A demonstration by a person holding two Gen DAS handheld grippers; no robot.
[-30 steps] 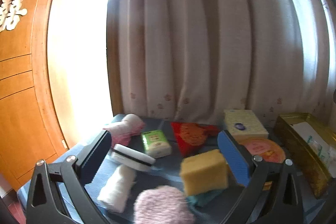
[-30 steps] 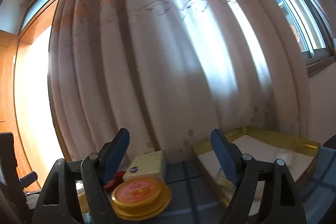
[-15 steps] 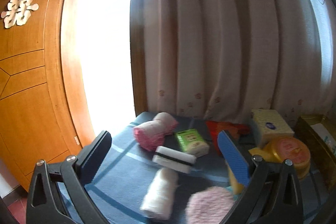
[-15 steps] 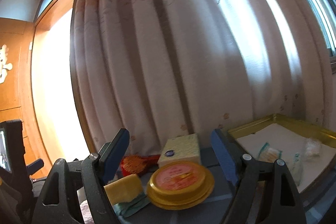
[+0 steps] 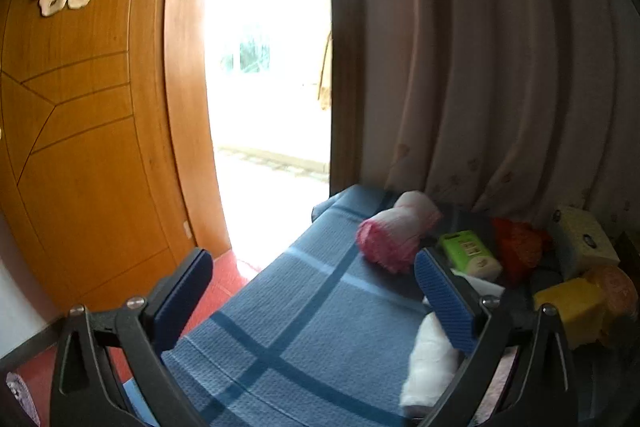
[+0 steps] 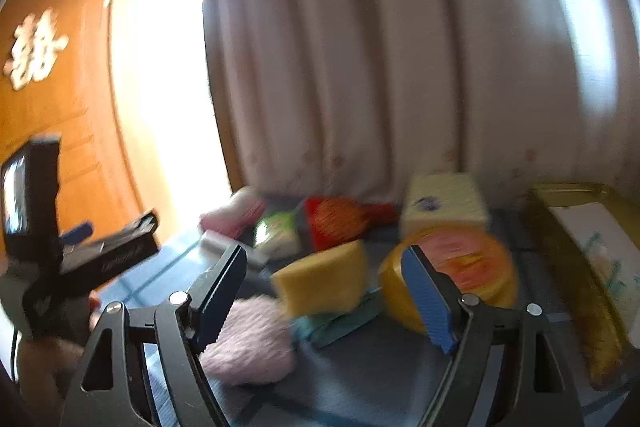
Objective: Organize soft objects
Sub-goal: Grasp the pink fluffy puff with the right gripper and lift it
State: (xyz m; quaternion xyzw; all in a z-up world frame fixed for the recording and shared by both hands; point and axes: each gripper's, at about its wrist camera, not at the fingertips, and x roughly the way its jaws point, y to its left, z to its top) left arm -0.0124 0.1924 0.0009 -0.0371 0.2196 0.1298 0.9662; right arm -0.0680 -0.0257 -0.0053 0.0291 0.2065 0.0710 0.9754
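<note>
- Left wrist view: table point(image 5: 304, 327) under a blue cloth with darker stripes, set against a pale curtain point(image 5: 500, 67); wooden door point(image 5: 80, 147) with a pale paper ornament at left, bright doorway between door and curtain.
- Soft things gathered at the right of the cloth: pink-and-white rolled towel point(image 5: 394, 233), green tissue pack point(image 5: 468, 253), red fabric piece point(image 5: 520, 247), white rolled cloth point(image 5: 430, 363), yellow sponge point(image 5: 570, 307), pale tissue box point(image 5: 582, 241).
- Left hand-held gripper point(image 5: 314, 291) spread wide over bare cloth, nothing between the blue pads, no contact seen.
- Right wrist view, blurred: same curtain and door; gold tray point(image 6: 576, 291) with white lining at right, round yellow tin with orange lid point(image 6: 472, 267) beside it.
- Yellow sponge point(image 6: 324, 283) atop a teal cloth point(image 6: 344, 319), fluffy pink cloth point(image 6: 252, 343) near the left pad.
- Right hand-held gripper point(image 6: 324, 299) wide open, empty, sponge ahead between the pads, apparently untouched.
</note>
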